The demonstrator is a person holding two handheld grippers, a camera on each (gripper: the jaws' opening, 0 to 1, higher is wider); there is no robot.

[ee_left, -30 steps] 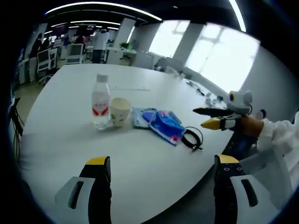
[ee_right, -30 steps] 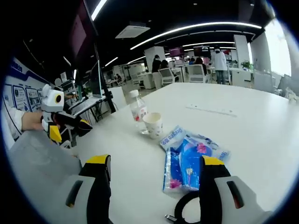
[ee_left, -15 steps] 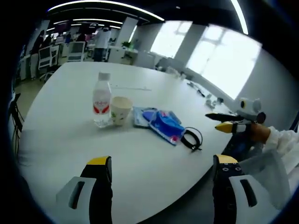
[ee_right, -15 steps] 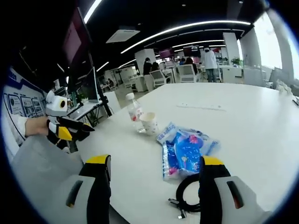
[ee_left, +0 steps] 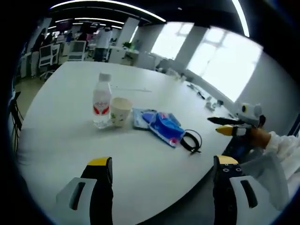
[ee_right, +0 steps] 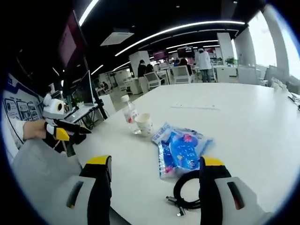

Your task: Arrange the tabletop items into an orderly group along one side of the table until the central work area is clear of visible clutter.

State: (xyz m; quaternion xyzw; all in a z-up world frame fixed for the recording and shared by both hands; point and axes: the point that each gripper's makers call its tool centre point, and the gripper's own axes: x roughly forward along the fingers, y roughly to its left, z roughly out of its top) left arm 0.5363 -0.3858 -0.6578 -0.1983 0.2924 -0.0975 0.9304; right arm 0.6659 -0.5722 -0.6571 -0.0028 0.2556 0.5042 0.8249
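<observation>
On the white table a clear water bottle with a red label stands next to a paper cup. To their right lie a blue plastic packet and a coiled black cable. My left gripper hangs open over the near table edge, holding nothing. My right gripper hovers off the table's right edge in a hand. From its own view the right gripper is open, with the cable, packet, cup and bottle ahead. The left gripper is held at the left.
A thin white strip lies further back on the table, and small items sit near its far right edge. Office chairs and people stand beyond the table. A dark monitor rises at the left.
The right gripper has drawn back from the table, so the cable now shows fully in its view. The left view has barely shifted. The tabletop items have not moved.
</observation>
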